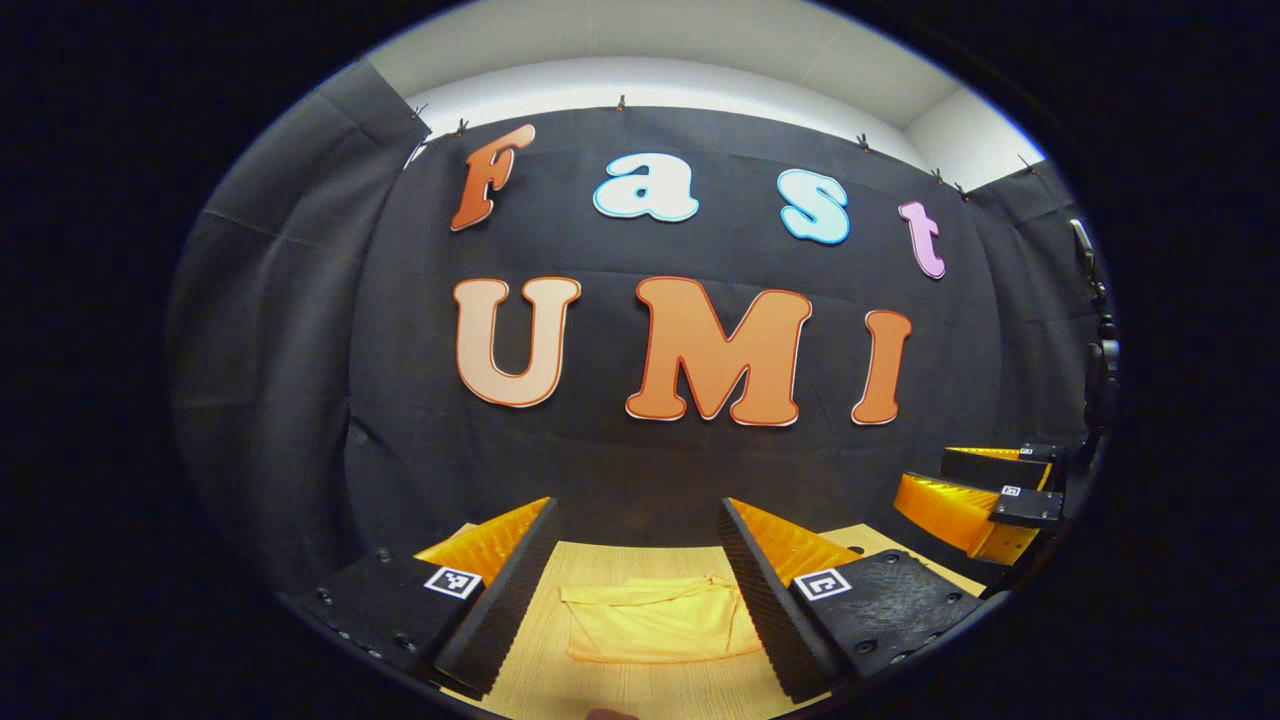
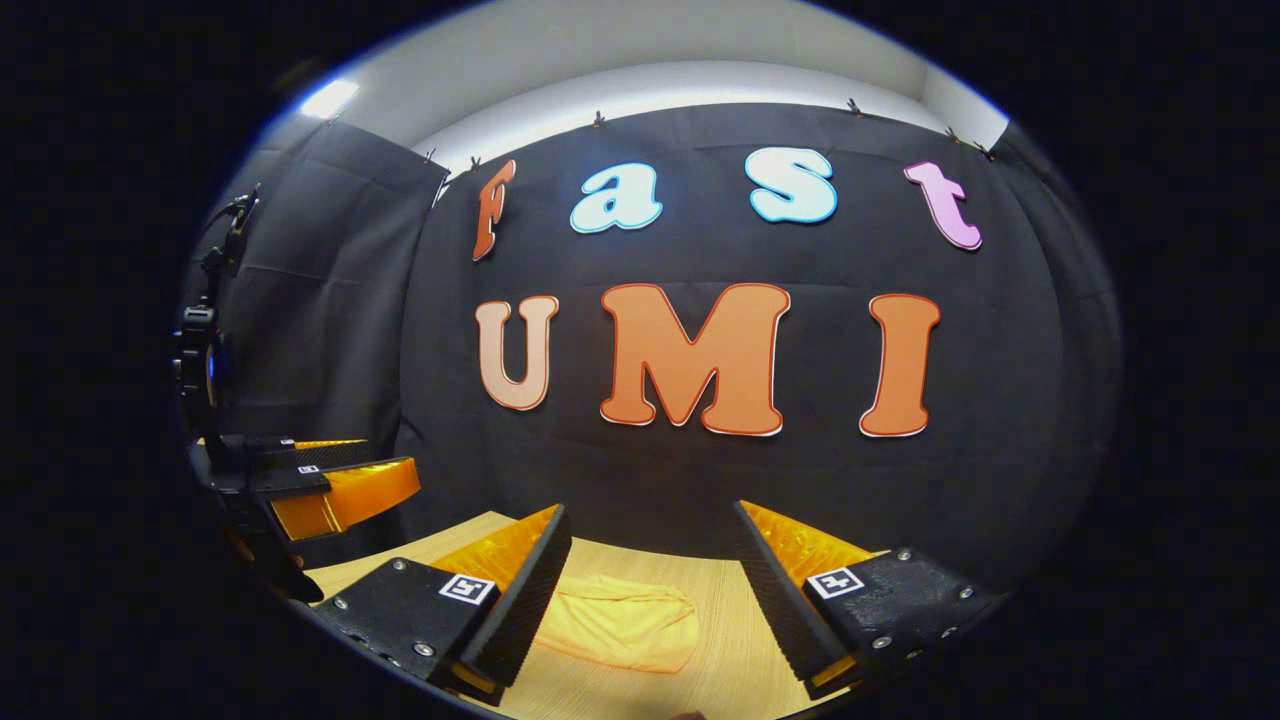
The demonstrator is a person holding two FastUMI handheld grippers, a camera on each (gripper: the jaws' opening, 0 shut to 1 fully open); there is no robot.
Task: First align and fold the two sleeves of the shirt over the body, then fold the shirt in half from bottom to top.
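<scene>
A yellow shirt [image 1: 655,620] lies folded into a small flat bundle on the wooden table [image 1: 620,690], seen between the fingers in the left gripper view. In the right gripper view the same shirt [image 2: 622,622] lies low and left of centre. My left gripper [image 1: 635,575] is open and held above the table, nothing between its fingers. My right gripper [image 2: 650,580] is open too, raised above the table. The left gripper view shows the right gripper [image 1: 985,495] at the far right; the right gripper view shows the left gripper [image 2: 320,480] at the far left.
The black cloth wall [image 1: 640,470] stands right behind the table's far edge. A dark stand with a mount [image 2: 200,350] rises at the left side in the right gripper view.
</scene>
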